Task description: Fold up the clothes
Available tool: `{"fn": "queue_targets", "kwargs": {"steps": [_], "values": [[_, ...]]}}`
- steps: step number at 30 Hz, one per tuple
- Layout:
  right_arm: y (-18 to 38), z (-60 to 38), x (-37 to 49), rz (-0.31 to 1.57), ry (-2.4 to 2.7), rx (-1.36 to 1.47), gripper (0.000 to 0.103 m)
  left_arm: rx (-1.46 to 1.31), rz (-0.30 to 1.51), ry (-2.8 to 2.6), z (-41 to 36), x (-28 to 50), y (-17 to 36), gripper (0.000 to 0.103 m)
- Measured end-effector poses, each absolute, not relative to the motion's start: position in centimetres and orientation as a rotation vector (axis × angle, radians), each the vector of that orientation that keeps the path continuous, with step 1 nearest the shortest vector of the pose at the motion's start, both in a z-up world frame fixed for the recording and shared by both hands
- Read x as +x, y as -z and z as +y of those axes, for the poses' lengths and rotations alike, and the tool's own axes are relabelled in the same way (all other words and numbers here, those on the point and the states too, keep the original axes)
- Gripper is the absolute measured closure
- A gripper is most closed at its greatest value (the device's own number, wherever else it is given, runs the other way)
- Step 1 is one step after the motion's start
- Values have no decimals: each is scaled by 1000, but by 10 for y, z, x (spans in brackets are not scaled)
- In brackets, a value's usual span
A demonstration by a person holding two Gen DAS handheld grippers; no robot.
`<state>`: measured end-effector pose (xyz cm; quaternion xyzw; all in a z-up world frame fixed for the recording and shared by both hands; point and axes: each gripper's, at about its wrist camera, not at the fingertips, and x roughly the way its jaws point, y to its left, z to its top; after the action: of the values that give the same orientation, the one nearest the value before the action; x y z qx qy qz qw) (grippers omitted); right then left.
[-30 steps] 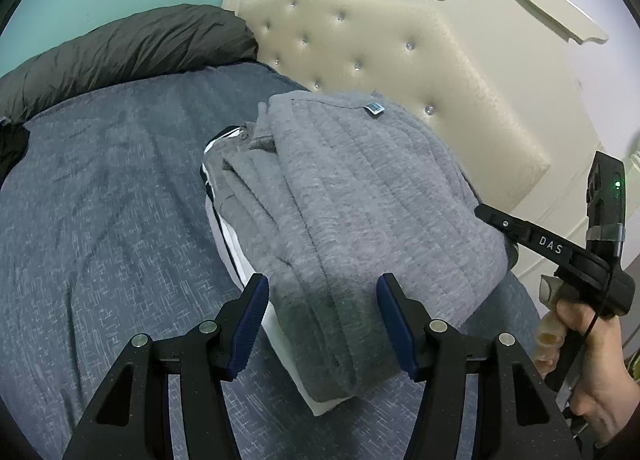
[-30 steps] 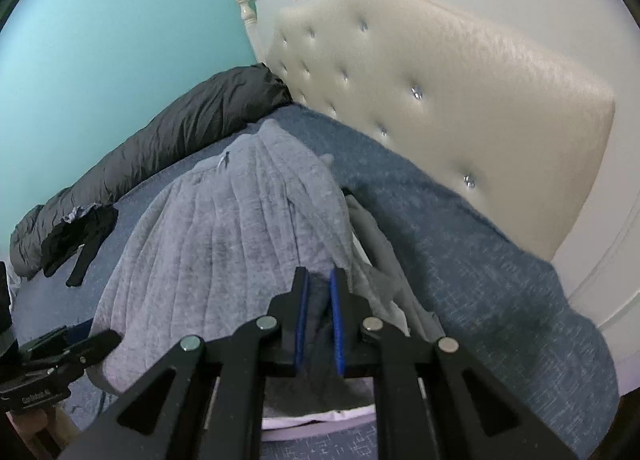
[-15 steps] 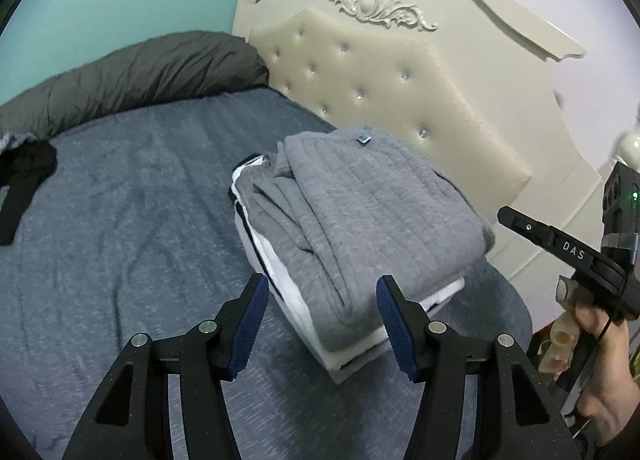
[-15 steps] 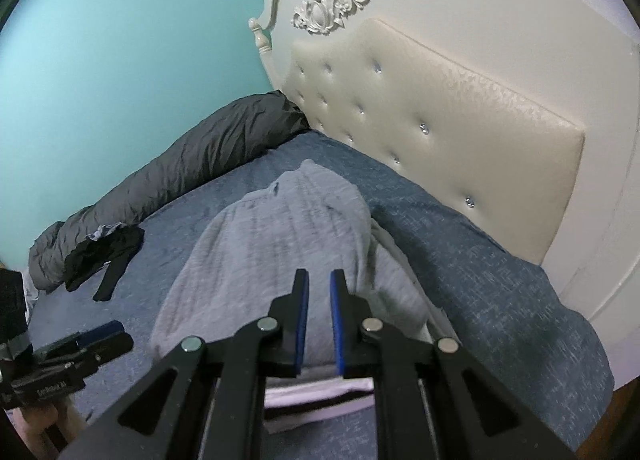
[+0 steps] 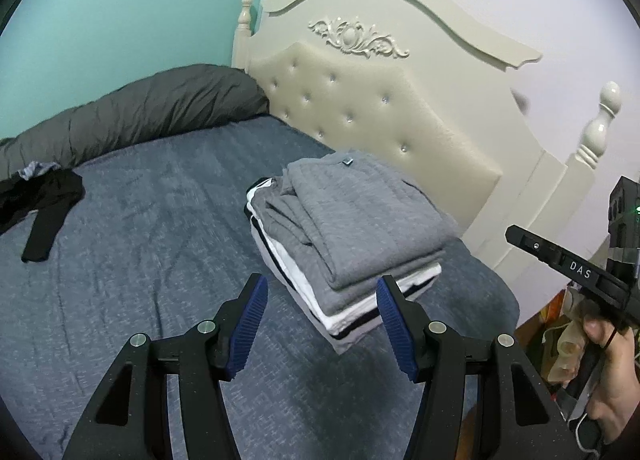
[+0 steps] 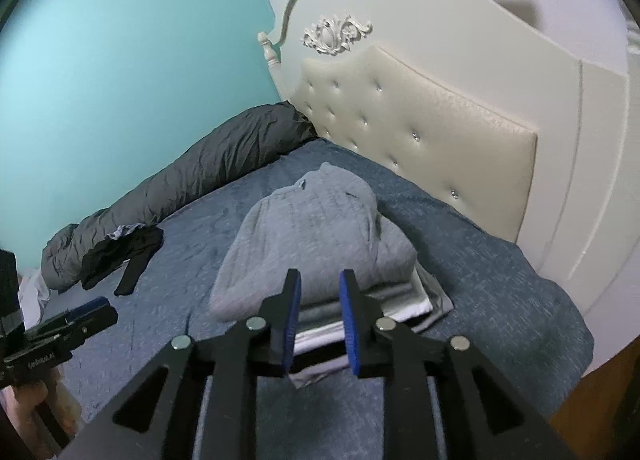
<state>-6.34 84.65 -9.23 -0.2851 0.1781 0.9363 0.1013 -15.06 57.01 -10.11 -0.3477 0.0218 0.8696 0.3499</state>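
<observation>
A stack of folded clothes, topped by a grey quilted sweater (image 5: pixel 360 216) (image 6: pixel 316 236) over white and black-striped pieces, rests on the blue bed near the headboard. My left gripper (image 5: pixel 320 288) hangs open above and in front of the stack, with nothing between its blue pads. My right gripper (image 6: pixel 319 280) is also drawn back from the stack; its jaws are opening and hold nothing. A crumpled black garment (image 5: pixel 44 200) (image 6: pixel 124 252) lies unfolded on the far left of the bed. The right gripper's body shows at the right of the left wrist view, held by a hand.
The blue bedspread (image 5: pixel 140 240) covers the bed. A dark grey rolled duvet (image 5: pixel 132 116) (image 6: pixel 208 172) runs along the teal wall. The cream tufted headboard (image 5: pixel 380 116) (image 6: pixel 420 132) stands right behind the stack. The bed's edge drops away at lower right.
Both grippers pulled back and up from the stack, which now looks smaller. The right gripper's jaws went from shut to slightly apart. The black garment came into the left wrist view.
</observation>
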Motion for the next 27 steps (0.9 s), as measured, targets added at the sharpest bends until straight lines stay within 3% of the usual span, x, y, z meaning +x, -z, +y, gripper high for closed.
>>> {"fn": "queue_targets", "kwargs": {"steps": [4, 17, 27], "values": [[78, 826, -46, 473, -2767, -838, 76, -877, 54, -2252, 554, -132, 87, 41], [50, 773, -3, 475, -2748, -820, 41, -809, 69, -2289, 503, -93, 64, 28], [37, 737, 26, 425, -2747, -799, 27, -766, 86, -2299, 475, -64, 57, 20]]}}
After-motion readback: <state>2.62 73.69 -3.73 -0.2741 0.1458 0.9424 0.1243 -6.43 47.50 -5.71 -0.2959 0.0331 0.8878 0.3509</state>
